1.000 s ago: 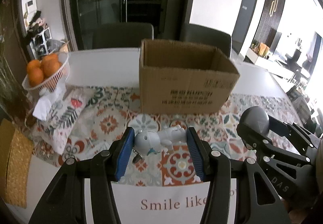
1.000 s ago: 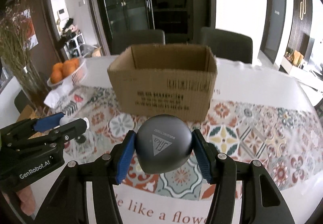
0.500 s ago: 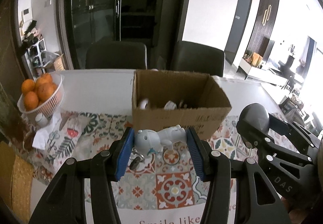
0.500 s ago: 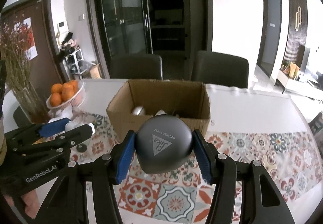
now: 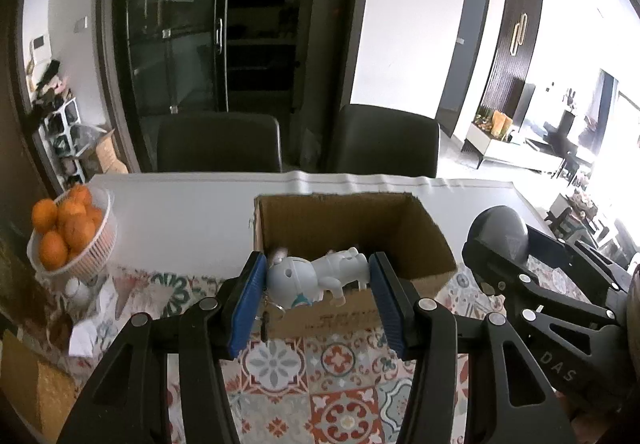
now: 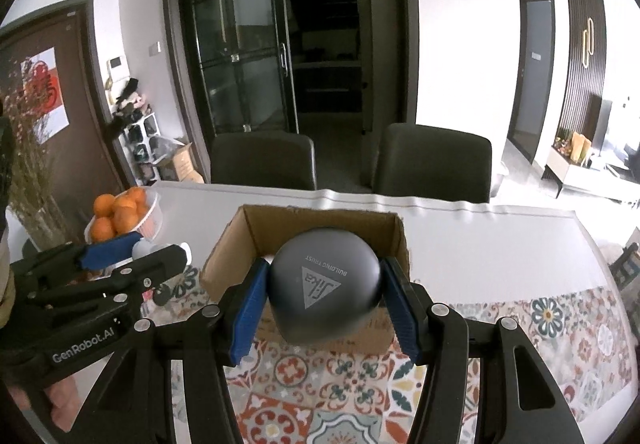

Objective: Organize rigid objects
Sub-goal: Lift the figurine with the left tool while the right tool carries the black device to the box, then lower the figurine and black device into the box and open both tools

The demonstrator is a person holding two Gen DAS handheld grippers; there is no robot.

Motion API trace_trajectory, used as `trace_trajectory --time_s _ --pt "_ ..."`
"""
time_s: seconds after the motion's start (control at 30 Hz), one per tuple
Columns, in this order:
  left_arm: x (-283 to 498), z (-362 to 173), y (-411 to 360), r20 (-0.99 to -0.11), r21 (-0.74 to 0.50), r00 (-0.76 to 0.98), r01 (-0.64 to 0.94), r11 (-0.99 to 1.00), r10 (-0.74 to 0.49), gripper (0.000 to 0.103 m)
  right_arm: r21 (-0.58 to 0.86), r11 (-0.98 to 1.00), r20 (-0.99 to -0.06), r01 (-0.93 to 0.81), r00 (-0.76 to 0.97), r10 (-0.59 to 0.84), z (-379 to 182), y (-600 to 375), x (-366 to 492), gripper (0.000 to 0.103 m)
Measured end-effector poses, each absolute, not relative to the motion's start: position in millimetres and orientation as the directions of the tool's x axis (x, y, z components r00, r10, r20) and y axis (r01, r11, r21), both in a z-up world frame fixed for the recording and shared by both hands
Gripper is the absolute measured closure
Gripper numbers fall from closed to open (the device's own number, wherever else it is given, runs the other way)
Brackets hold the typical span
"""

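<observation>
Both your grippers have risen since a second ago, now above the near wall of the open cardboard box on the patterned tablecloth, your right gripper clamping a grey dome-shaped object, your left gripper clamping a small white toy figure lying sideways.

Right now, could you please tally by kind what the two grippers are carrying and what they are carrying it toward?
White toy figures: 1, in the left gripper
Grey rounded objects: 1, in the right gripper
Cardboard boxes: 1
Total: 3
</observation>
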State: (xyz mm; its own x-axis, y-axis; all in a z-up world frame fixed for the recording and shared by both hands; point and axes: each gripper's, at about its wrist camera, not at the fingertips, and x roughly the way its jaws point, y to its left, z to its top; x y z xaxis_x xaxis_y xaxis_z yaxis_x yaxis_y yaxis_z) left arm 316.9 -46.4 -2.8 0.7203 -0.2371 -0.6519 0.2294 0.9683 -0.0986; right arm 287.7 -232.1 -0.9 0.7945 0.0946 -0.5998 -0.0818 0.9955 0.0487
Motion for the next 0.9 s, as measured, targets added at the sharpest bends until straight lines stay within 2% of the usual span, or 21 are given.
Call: trace_trajectory --time_s 0.43,0.9 --pt "377.1 2.7 -59.9 -0.697 -0.097 0.672 0.258 0.961 -0.250 0.051 0.053 0.995 -0.655 -0.080 0.750 0.095 1.4 -241.2 345.4 0.046" --pt "431.3 -38.9 -69.2 -0.809 -0.088 0.549 0.242 0.966 -0.211 0.051 0.045 0.996 -0.779 -0.081 0.621 0.086 -36.0 -244.4 410.0 0.046"
